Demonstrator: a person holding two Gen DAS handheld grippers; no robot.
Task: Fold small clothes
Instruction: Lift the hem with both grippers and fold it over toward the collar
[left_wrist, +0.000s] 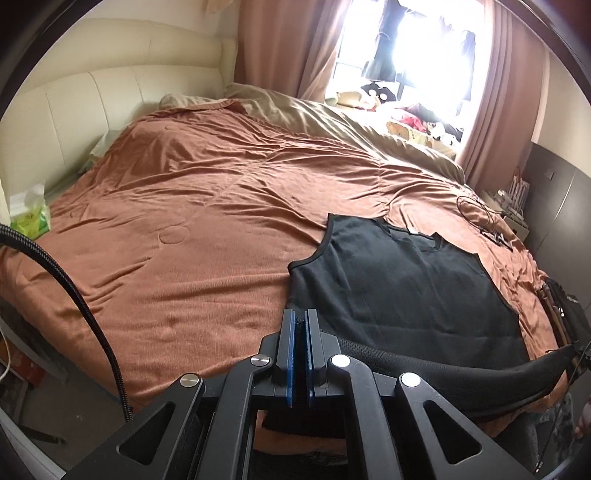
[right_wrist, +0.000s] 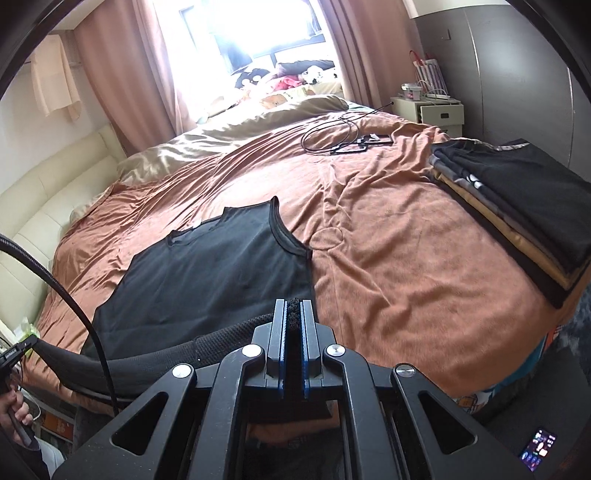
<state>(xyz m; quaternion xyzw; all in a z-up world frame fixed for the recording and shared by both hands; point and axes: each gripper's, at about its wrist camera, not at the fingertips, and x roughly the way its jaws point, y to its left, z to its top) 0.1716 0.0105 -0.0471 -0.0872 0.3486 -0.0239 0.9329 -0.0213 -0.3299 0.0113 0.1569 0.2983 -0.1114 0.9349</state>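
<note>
A black sleeveless top (left_wrist: 402, 280) lies spread flat on the orange bedspread (left_wrist: 192, 206), neck end away from me. My left gripper (left_wrist: 302, 318) is shut on the hem at the top's near left corner. My right gripper (right_wrist: 294, 309) is shut on the hem at the near right corner of the same top (right_wrist: 214, 273). The hem stretches taut as a rolled band between the two grippers, lifted a little off the bed edge.
A stack of folded clothes (right_wrist: 517, 206) sits on the bed's right side. A black cable and small devices (right_wrist: 347, 142) lie further back. A green tissue pack (left_wrist: 29, 216) is by the cream headboard (left_wrist: 74, 110). Pillows and toys sit by the window.
</note>
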